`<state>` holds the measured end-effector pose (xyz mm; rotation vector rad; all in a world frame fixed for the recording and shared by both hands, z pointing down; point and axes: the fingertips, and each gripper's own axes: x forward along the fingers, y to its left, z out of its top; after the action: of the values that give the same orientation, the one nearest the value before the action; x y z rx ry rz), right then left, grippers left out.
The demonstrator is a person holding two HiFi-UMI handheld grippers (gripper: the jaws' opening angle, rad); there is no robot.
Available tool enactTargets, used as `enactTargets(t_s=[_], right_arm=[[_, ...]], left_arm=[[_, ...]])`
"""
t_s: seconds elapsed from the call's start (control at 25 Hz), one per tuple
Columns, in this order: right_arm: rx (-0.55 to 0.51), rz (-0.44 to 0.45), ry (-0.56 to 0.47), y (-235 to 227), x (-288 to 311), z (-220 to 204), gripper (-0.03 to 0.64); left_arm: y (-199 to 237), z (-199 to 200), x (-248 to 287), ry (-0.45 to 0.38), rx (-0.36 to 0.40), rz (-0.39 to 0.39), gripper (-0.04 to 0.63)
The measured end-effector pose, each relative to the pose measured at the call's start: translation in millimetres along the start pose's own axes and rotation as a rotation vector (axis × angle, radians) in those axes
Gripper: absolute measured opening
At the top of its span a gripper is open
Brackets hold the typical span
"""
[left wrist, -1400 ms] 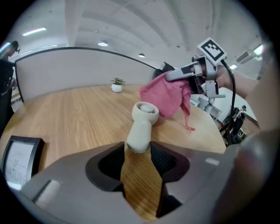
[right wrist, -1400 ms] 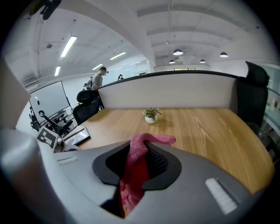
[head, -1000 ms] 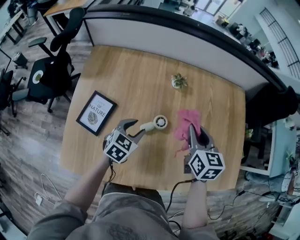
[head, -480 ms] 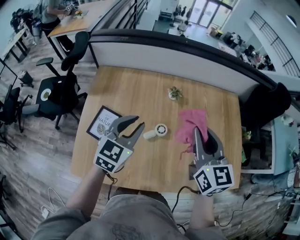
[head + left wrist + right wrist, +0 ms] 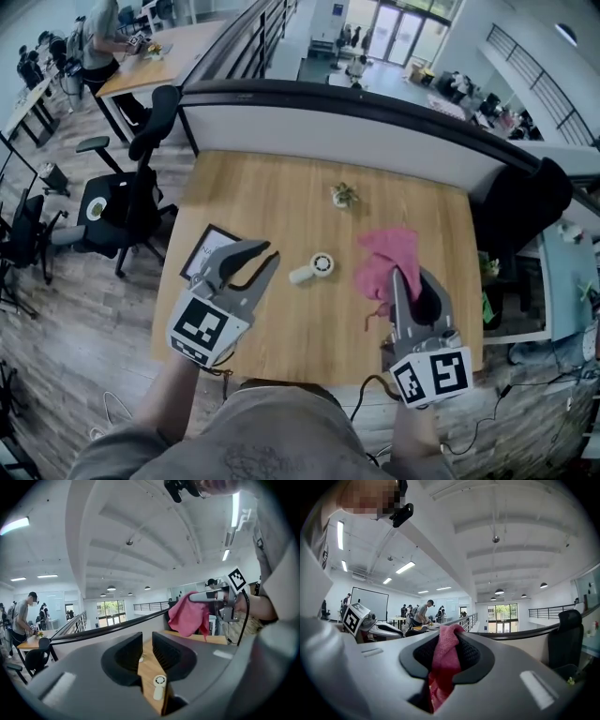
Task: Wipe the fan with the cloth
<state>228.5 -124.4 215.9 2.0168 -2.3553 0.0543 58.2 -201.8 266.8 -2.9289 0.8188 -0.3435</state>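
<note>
Head view: the fan lay on its side near the middle of the wooden surface, touched by neither tool.

The left gripper hovered at the fan's 9 o'clock, raised off the surface and apart from the fan. Its fingers had just been closing, down to a narrow gap with nothing between them. The fan showed only far below through that gap.

The right gripper stood at the fan's 3 o'clock, fingers clamped on the pink cloth, which hung bunched from them, clear of the surface.

A small potted plant sat at the fan's 12 o'clock, and a framed print at 9 o'clock, half behind the left gripper.

Progress, as judged: the cloth was in hand — that part done. The fan was not held or lifted, and the cloth was not on it, so wiping looked not yet begun.

Still to do: take up or steady the fan, bring the cloth to it, and wipe head and handle.
</note>
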Motion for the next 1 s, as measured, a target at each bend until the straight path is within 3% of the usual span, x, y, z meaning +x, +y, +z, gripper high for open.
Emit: enactTargets(t_s=[0.4, 0.64, 1.0], right_arm=[[0.018, 0.054, 0.077, 27, -27, -23, 0.074], [0.02, 0.062, 0.149, 27, -30, -52, 0.074], [0.026, 0.061, 0.133, 21, -27, -48, 0.074]], left_arm=[[-22, -5, -20, -0.023, -0.05, -0.021, 0.043], [-22, -24, -29, 0.014, -0.039, 0.017, 0.002], [-22, -24, -34, 0.017, -0.019, 0.037, 0.002]])
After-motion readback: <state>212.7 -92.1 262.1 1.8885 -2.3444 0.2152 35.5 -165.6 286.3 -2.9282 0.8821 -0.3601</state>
